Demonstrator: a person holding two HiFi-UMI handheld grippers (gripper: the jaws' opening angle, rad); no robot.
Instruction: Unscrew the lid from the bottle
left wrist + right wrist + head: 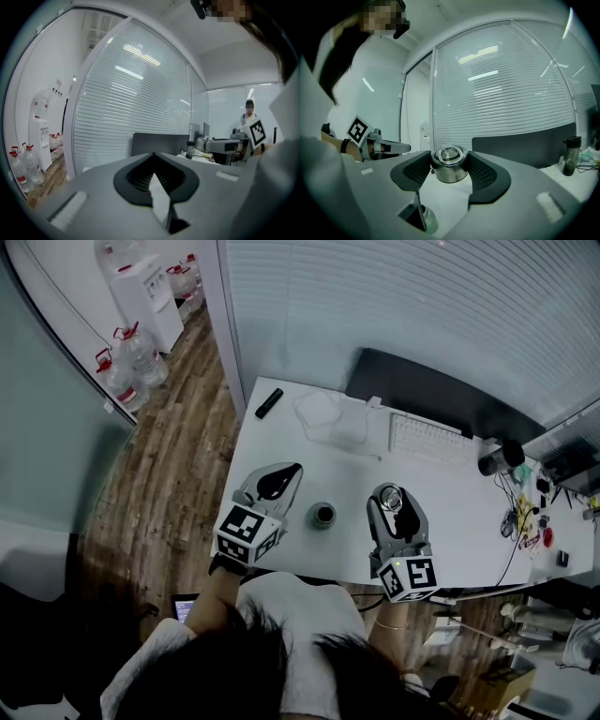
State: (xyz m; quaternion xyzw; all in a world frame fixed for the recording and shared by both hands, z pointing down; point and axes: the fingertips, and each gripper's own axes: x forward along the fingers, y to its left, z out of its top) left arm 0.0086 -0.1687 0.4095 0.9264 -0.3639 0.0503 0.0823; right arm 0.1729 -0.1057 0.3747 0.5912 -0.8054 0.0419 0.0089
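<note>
Right gripper (pixel 449 159): mine; jaws drawn narrow onto the round shiny steel lid (pixel 448 169), with a ribbed black pad pressing on each side of it.
Lid attitude: axis upright, ring-handled top facing up; off the bottle and to its right.
Left gripper (pixel 153 155): mine; jaws pressed together with nothing between them.
Grey metal bottle (pixel 323 515): stands on the white desk (pixel 281 442) between my two grippers, touching neither; long axis upright, open mouth pointing up.
Clear plastic tub (pixel 328 418): on the desk, beyond the bottle.
White keyboard (pixel 427 439): right of the tub, in front of a dark panel.
Black bar-shaped object (pixel 269 402): near the desk's far left edge.
Water jugs (pixel 127 376): on the wooden floor (pixel 178 456), well apart from the desk.
</note>
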